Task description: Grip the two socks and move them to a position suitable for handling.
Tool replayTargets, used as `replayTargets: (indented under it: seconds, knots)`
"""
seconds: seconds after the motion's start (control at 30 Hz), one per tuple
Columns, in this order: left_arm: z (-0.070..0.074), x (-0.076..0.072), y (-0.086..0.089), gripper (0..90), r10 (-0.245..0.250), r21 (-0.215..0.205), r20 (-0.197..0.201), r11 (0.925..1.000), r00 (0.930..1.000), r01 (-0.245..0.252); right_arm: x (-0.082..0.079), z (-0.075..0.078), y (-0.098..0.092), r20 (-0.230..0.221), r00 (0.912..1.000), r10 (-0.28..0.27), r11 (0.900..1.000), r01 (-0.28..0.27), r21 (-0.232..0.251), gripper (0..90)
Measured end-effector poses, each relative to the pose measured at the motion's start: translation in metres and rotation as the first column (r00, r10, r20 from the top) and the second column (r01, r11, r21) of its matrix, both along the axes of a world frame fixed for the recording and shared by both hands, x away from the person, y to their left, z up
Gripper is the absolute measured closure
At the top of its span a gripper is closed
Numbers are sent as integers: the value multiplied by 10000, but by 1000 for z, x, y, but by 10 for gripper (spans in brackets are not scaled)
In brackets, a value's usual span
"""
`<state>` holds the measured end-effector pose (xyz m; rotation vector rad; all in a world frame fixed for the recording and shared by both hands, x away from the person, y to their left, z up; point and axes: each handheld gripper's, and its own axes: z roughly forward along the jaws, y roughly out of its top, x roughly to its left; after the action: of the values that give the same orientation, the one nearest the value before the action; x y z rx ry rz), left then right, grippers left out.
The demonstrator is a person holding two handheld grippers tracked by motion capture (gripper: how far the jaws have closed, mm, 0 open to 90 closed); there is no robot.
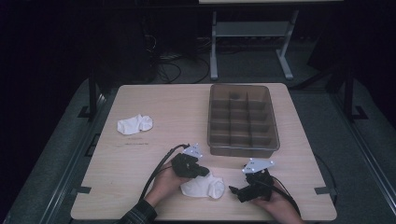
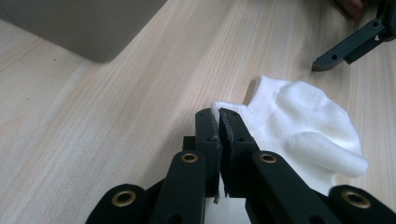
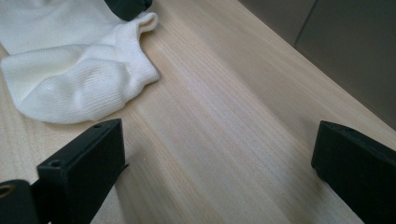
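The wooden table carries a grey divided tray at its far right. A second white sock lies at the far left, well apart. The white sock lies at the near edge, between the grippers. The left gripper is clamped on its cuff. The right gripper rests just beside it, jaws wide apart with nothing between them.

A light wooden table carries a white sock near its front edge, a second white sock well apart on the left side, and a grey compartment tray toward the back right
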<state>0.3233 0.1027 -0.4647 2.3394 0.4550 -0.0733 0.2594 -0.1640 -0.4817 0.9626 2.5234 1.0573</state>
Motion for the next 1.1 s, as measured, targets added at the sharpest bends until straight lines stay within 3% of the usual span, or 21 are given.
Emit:
replayTargets:
  seconds: [0.1,0.2,0.5,0.7,1.1]
  knots:
    - [2,0,1,811,69,78,129,9999,9999,-70,0,0,0,-18,10000,0,10000,0,23,23]
    - [6,-1,4,779,219,-151,184,9997,9996,-216,0,0,0,-32,10000,-5,10000,5,41,23]
    - [18,-2,14,554,406,-277,472,9988,9981,-393,0,0,0,-34,10000,30,10000,-30,7,23]
    - [23,-1,20,512,486,-346,589,9983,9971,-466,0,0,0,1,10000,66,10000,-66,-20,23]
    - [36,5,35,511,794,-579,701,9955,9944,-754,0,0,0,16,10000,74,10000,-74,-31,23]
